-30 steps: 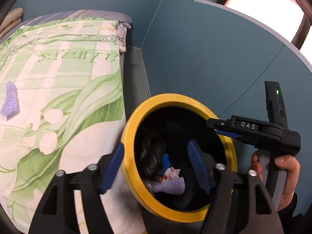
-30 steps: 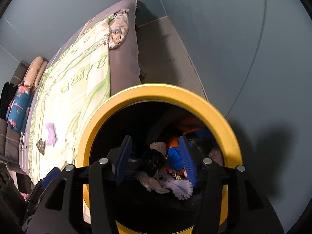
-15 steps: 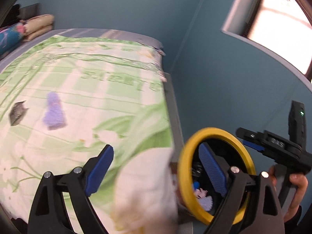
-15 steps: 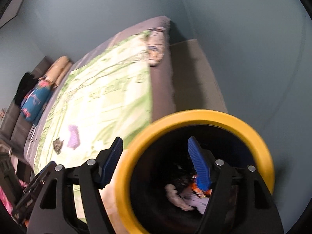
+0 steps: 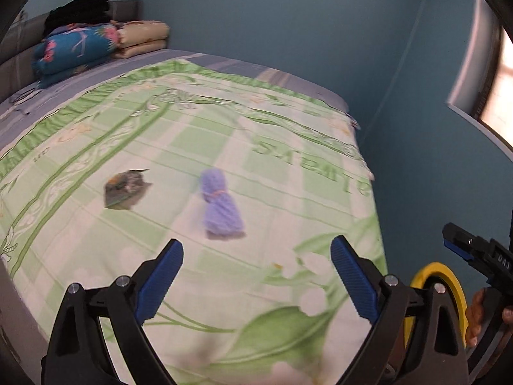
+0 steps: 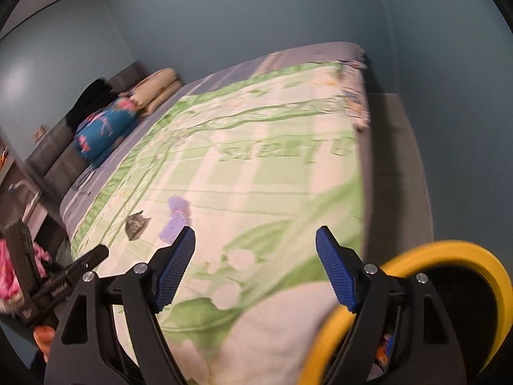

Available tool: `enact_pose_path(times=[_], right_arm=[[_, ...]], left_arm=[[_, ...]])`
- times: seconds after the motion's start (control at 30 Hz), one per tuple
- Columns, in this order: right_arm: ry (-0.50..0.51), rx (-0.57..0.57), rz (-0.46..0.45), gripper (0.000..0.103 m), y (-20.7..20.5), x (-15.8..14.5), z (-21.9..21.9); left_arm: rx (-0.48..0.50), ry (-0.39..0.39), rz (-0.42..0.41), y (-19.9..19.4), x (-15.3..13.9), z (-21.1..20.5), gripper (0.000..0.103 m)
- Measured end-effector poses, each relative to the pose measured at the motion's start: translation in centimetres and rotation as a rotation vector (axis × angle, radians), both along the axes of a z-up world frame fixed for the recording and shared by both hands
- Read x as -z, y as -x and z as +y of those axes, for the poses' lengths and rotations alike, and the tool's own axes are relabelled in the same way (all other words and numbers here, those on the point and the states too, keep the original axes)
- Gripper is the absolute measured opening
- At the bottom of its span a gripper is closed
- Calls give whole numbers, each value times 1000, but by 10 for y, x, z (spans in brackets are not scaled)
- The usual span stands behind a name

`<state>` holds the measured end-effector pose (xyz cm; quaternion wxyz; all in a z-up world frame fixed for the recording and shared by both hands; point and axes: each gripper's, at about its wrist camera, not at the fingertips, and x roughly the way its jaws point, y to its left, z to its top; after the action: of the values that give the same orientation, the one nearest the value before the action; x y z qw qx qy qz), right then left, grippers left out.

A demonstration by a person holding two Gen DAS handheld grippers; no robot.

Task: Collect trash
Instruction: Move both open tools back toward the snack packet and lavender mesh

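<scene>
Left gripper [image 5: 256,269]: jaws opening, wide apart, nothing between them, angled down over the bed [image 5: 288,166]. Just beyond its tips lies a purple tuft [image 5: 221,205], and left of that, apart from it, a dark crumpled scrap [image 5: 126,187] (possibly a wrapper; the picture is blurred). Right gripper [image 6: 255,256]: jaws opening, empty as well. The yellow-rimmed bin [image 6: 449,250] stands off the bed's corner, at the right gripper's lower right. Folded bedding [image 5: 80,48] at the headboard end.
</scene>
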<state>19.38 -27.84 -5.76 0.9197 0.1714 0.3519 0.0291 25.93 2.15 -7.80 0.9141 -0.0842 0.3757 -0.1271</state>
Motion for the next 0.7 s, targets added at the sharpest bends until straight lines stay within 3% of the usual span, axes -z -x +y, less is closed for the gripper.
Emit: enact_pose_path(times=[0.4,0.7], right_arm=[[37,-238,95,75,-104,40,106],[74,-322,185,75,-158,79,149]], left_arm=[[-182,-21,65,-63,27,94,90],[-218,-47,139,-117,62,127,90]])
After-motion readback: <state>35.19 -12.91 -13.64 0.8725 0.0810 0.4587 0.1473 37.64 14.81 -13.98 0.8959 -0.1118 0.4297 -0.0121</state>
